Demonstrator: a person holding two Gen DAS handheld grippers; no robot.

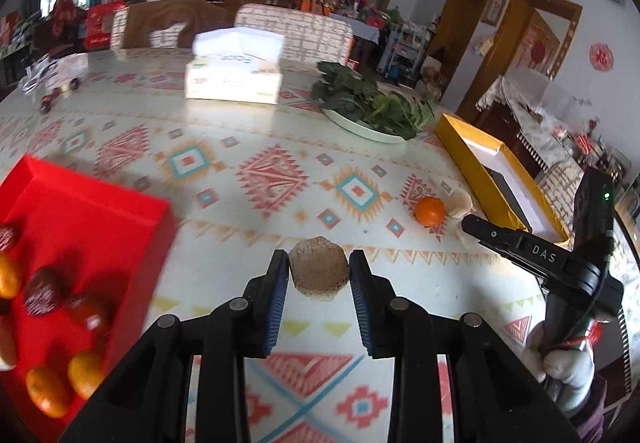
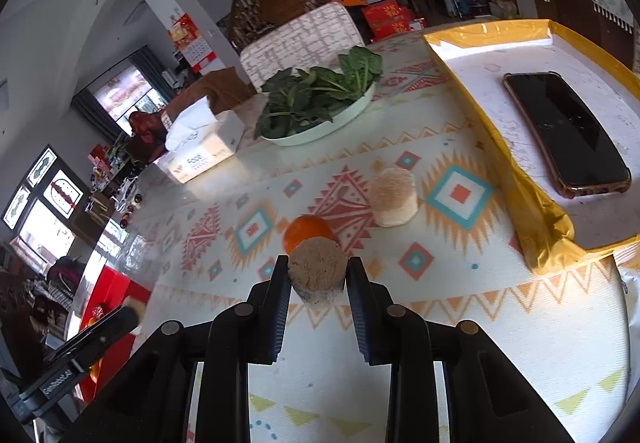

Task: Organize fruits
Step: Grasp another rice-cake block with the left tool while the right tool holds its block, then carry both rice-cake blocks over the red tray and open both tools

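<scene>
The left gripper (image 1: 319, 275) pinches a brown, grainy, puck-shaped piece (image 1: 319, 272) between its 2 blue-padded fingers (image 1: 277, 303), the pads pressing on both flanks of the piece above the patterned tablecloth (image 1: 248, 163). To its left lies a red tray (image 1: 92, 211) that holds several small oranges (image 1: 47, 391) and dark red fruits (image 1: 42, 291); the tray looks blurred. Farther right on the cloth sits 1 loose orange (image 1: 429, 210) with a pale round piece (image 1: 459, 202) just beside it, both near the yellow-rimmed box (image 1: 468, 159). The right gripper (image 2: 319, 273), seen in its own view, likewise clamps a second brown puck (image 2: 318, 267) between its 2 pads, held above the cloth with the same loose orange (image 2: 306, 233) directly behind it and partly hidden by it. The pale piece (image 2: 394, 197) rests on the cloth beyond, well clear of the fingers. Inside the yellow-rimmed box (image 2: 532, 211) lies a black phone (image 2: 568, 131) on a white liner. A white plate of dark leafy greens (image 2: 316, 95) stands toward the far side of the table, and a tissue box (image 2: 204, 147) stands to its left. In the left view a gloved hand (image 1: 568, 363) grips the right tool's handle at the frame's right edge.
</scene>
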